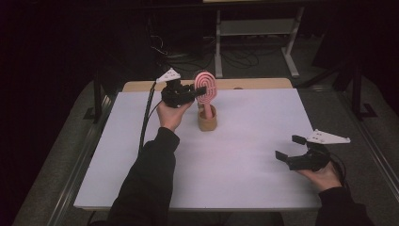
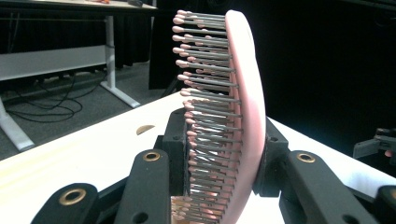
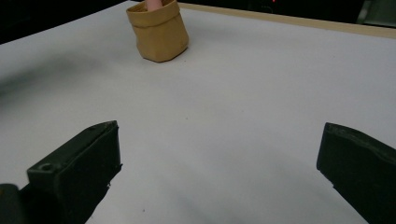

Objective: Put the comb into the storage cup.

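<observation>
While the left gripper (image 1: 200, 91) pinched the pink hairbrush (image 1: 206, 88) by its head, the brush stood upright with its handle down in a small tan pot (image 1: 207, 120). Far off to the side, the right gripper (image 1: 287, 147) hung with jaws spread wide over the white table (image 1: 244, 160). Behind the table the room was dark, and the pot hid the handle's end.

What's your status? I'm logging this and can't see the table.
Left tongs shut on pink hairbrush, handle down in tan holder. Right tongs open, empty, low over white table. Nothing in the way.
</observation>
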Available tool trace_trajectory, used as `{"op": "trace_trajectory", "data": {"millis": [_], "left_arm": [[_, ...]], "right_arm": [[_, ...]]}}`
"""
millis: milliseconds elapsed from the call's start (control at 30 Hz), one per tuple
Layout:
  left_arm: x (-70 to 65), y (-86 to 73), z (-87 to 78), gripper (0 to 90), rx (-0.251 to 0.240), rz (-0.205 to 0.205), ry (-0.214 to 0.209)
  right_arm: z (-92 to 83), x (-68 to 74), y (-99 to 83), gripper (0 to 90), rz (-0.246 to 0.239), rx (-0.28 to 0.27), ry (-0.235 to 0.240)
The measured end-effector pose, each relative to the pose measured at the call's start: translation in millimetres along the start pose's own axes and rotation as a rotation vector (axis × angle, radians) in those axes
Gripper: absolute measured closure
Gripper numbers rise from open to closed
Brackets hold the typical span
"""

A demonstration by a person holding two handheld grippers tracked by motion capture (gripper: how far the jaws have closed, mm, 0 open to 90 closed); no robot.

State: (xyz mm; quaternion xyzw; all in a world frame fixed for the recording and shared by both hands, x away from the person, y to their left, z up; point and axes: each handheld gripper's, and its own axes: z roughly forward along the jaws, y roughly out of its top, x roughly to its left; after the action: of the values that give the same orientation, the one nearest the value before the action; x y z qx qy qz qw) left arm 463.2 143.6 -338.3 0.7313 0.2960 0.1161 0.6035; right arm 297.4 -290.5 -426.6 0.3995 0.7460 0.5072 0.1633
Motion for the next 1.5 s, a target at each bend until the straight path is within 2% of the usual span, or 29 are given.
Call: {"op": "trace_trajectory", "data": {"millis": [133,233,333,500,600,833,900,1000,1167,1333,1500], "left_arm": [[4.0,-7.1,-1.0,64.4,-0.014,-0.019,0.016],[9.0,-11.8,-4.6,64.3,-0.042,-0.051,0.015],[13.4,-14.2,-8.0,63.9,-0.046,-0.068,0.015],[14.3,-17.9,-12.1,61.3,-0.059,-0.072,0.054],[15.1,-18.6,-15.7,57.3,-0.075,-0.092,0.062],[15.6,-20.0,-24.6,50.3,-0.055,-0.082,0.090],[16.6,-22.3,-27.9,47.8,-0.058,-0.087,0.098],[21.6,-27.2,-34.8,45.8,-0.062,-0.115,0.093],[26.2,-32.8,-44.3,45.2,-0.047,-0.124,0.115],[29.9,-40.2,-51.3,45.3,-0.038,-0.141,0.114],[32.1,-44.1,-58.0,42.8,-0.031,-0.139,0.132]], "right_arm": [[-1.3,-0.2,-0.4,0.0,0.002,-0.008,-0.002],[-1.3,-0.6,-0.9,0.0,0.002,-0.008,-0.001],[-1.1,-0.8,-1.3,0.0,0.003,-0.006,-0.001],[-1.2,-0.8,-1.3,0.0,0.003,-0.006,-0.002],[-1.4,-0.7,-1.3,0.0,0.003,-0.006,-0.003],[-1.2,-0.7,-1.5,0.0,0.003,-0.004,-0.002],[-1.0,-0.7,-1.4,0.0,0.002,-0.004,-0.002],[-0.8,-0.6,-1.5,0.0,0.001,-0.001,-0.002],[-0.6,-0.4,-1.5,0.0,0.000,0.000,-0.002],[2.0,0.6,-0.4,0.0,-0.005,0.004,0.003],[2.2,1.1,-0.5,0.0,-0.007,0.006,0.006]]}}
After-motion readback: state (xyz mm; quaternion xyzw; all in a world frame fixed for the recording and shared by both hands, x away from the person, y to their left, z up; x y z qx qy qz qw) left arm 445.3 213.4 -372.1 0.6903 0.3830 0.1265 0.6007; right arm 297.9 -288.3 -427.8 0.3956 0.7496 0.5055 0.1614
